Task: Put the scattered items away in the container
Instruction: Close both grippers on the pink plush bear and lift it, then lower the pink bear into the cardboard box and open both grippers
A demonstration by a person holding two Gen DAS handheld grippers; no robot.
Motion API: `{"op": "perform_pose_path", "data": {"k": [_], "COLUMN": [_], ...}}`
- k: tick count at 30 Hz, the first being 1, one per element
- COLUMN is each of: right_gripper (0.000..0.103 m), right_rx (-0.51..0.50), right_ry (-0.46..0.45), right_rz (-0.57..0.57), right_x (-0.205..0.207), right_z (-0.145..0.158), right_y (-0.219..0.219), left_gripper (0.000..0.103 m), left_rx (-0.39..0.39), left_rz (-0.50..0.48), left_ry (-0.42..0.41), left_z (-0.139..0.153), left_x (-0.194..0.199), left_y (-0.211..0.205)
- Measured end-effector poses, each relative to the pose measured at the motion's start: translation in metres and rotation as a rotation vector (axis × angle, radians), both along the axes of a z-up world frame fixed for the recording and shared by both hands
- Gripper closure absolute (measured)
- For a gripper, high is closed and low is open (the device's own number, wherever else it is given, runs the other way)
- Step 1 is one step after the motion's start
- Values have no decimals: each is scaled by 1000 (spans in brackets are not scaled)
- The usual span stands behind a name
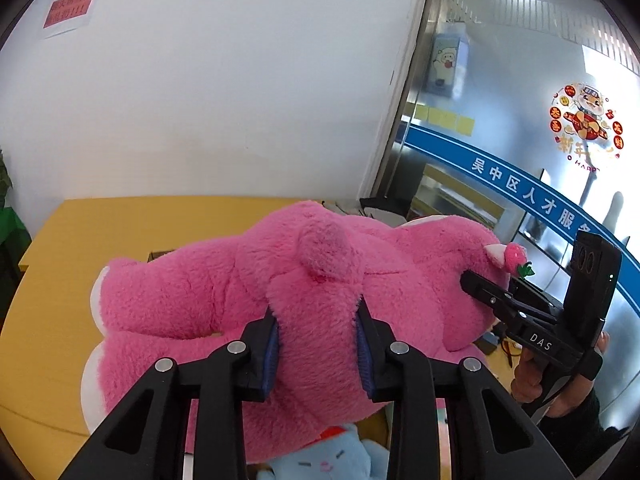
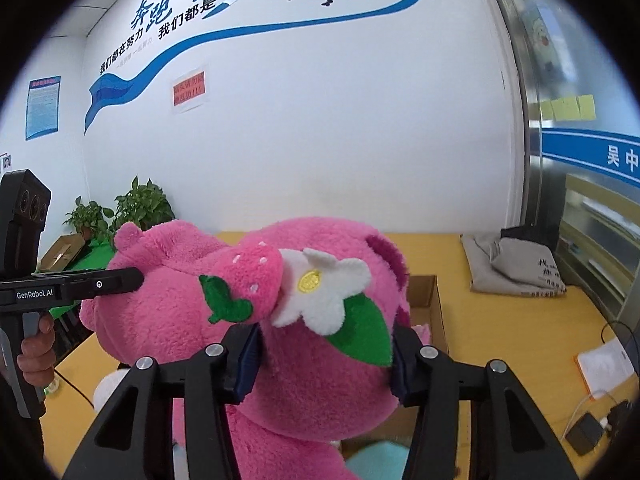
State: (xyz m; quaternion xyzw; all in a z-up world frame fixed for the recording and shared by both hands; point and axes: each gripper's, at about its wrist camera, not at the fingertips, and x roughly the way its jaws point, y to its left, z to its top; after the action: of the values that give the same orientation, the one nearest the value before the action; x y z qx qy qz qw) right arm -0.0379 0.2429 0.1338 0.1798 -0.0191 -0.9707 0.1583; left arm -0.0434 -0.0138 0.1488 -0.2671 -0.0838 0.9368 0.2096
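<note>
**Pink plush bear gripped from both ends above the yellow bench**

A white wall [image 2: 320,140] with a blue ribbon decal and Chinese lettering fills the upper half of both views, with a glass partition [image 1: 520,120] carrying a blue band on the right side. Below it runs the yellow bench [image 1: 60,300].

The large pink plush bear [image 1: 320,300] is held over the bench, stretched between the two tools and blocking most of what lies beneath it. A brown cardboard box [image 2: 434,308] shows just behind the bear in the right wrist view, its open flap touching or nearly touching the plush; whether the bear rests on the box I cannot tell.

The left gripper [image 1: 318,344] has its jaws pinching a thick fold of the bear's pink fur, the blue pads sunk into the pile. The right gripper [image 2: 324,360] has its jaws clamped on the bear's head, just below the plush strawberry [image 2: 248,276] and white felt flower [image 2: 320,292] sewn there.

A folded grey cloth bag [image 2: 516,268] lies on the bench, well apart to the right. Potted green plants [image 2: 132,208] stand by the wall at the left. A light blue plush toy [image 1: 320,460] peeks out under the bear. A black charger and cables [image 2: 588,432] sit near the bench's right edge.
</note>
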Motion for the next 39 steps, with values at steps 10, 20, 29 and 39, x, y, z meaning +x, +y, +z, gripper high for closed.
{"op": "perform_pose_path", "data": {"k": [10, 20, 29, 39], "right_gripper": [52, 39, 25, 21], "right_rx": [-64, 87, 89, 94], "right_ry": [7, -445, -419, -223], "right_rz": [-19, -129, -171, -118], "right_x": [-165, -260, -219, -58], "right_z": [-29, -167, -128, -51], "right_y": [10, 20, 16, -25], "left_gripper": [69, 96, 61, 0], "left_rx": [-41, -228, -273, -259], "left_rz": [49, 55, 56, 179], "left_ry": [-98, -381, -303, 29], "left_z": [-33, -180, -127, -27], "left_x": [-169, -256, -217, -27], "left_y": [21, 53, 51, 4]}}
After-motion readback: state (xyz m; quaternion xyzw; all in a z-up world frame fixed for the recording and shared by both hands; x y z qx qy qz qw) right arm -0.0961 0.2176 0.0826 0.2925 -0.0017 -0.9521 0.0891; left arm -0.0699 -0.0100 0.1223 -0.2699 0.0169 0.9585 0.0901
